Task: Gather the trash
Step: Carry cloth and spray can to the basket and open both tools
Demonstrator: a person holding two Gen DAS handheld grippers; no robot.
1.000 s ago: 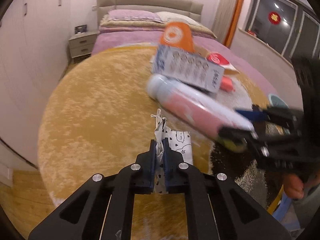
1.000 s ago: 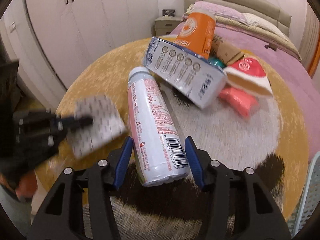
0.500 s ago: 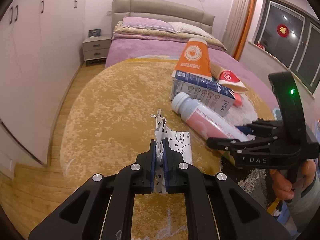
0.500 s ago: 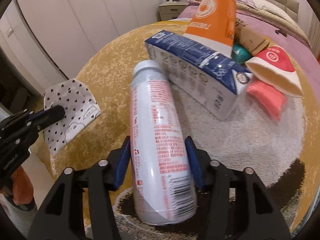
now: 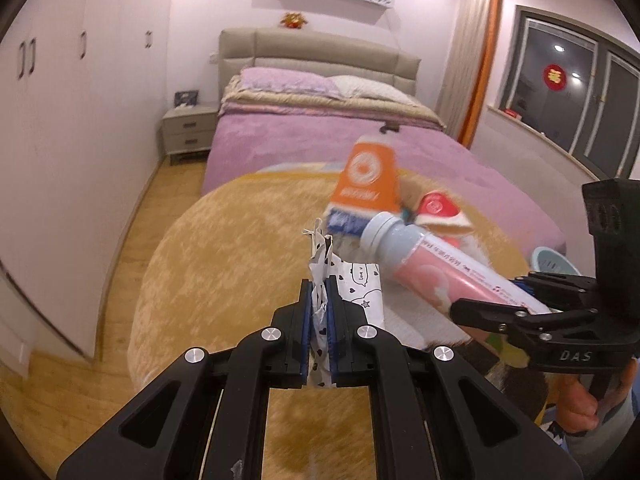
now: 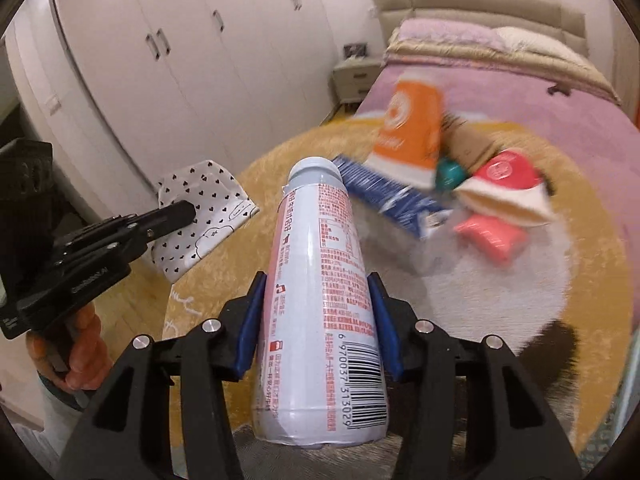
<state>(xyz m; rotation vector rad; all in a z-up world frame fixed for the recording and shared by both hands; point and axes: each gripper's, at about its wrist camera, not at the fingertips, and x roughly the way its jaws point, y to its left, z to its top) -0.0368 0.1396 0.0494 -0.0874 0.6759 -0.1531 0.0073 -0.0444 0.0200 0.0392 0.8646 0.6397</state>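
Left gripper (image 5: 319, 312) pinches heart-print bag (image 6: 202, 216); right gripper (image 6: 318, 312) clamps pink bottle (image 6: 320, 300). Carton (image 6: 394, 204), cups etc. left at 1 o'clock.

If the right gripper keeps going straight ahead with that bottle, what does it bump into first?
Probably the blue and white carton. The right gripper holds the pale blue bottle cap-forward, and the cap points just left of the carton's near end. Depth is unclear; the gripper looks raised, so it might pass over.

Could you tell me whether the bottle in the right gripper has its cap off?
No, the bottle clamped in the right gripper has its pale cap on.
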